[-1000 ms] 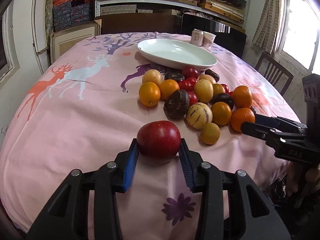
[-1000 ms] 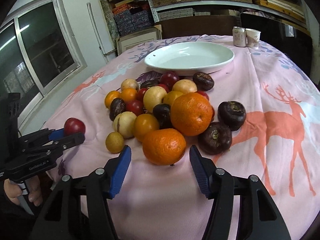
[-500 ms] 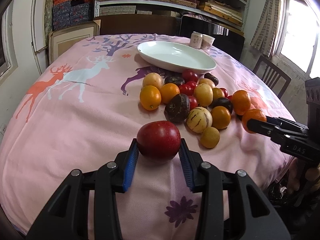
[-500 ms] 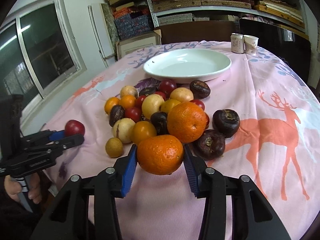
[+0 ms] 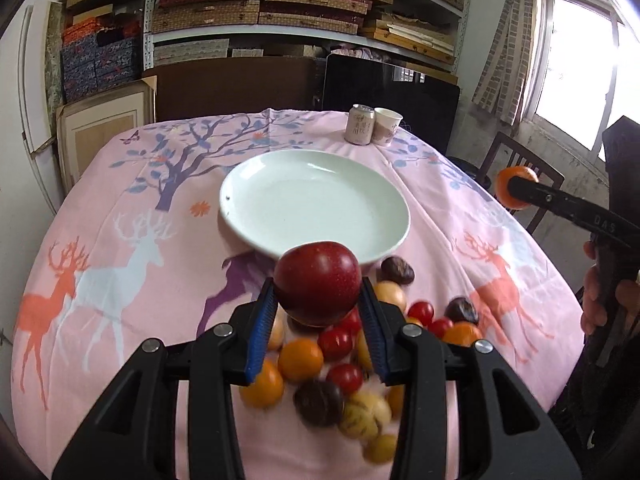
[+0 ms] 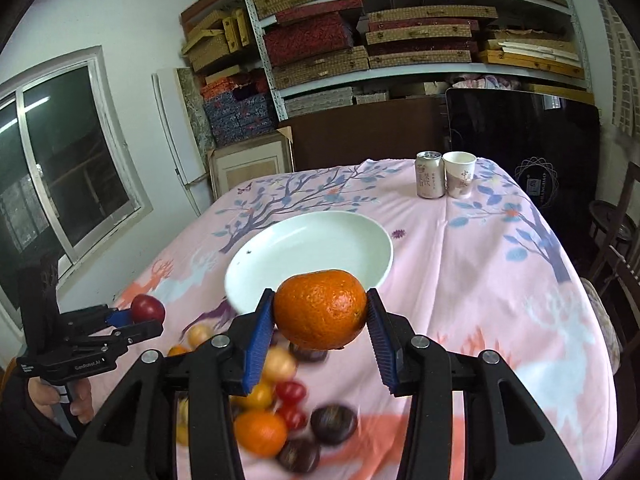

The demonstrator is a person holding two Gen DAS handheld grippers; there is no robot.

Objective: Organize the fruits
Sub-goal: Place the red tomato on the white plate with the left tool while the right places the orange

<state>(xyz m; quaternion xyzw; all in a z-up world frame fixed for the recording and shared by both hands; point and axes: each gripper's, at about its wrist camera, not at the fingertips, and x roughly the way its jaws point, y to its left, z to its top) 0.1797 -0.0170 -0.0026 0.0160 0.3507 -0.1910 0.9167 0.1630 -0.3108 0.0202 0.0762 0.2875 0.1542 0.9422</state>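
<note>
On the pink tablecloth (image 5: 120, 208), the red apple (image 5: 316, 282) sits pinched in the left gripper (image 5: 318, 320), jaws narrow. The right gripper (image 6: 320, 330) clamps an orange (image 6: 320, 309). A white plate (image 5: 256, 184) lies just ahead of both; loose fruit (image 5: 316, 376) sits below.

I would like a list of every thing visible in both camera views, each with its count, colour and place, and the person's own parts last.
plate: one, white, empty, mid-table.
red apple: one, dark red, in left gripper, off the cloth.
orange: one, orange, in right gripper.
fruit pile: many, orange, red, yellow, dark brown; near edge, blurred.
can: one, pale, far edge.
paper cup: one, white, beside can.
tablecloth: one, pink, deer print.
shelves: stacked boxes, behind table.
left gripper: black, blue pads.
right gripper: same.
hand: on right gripper's handle.
</note>
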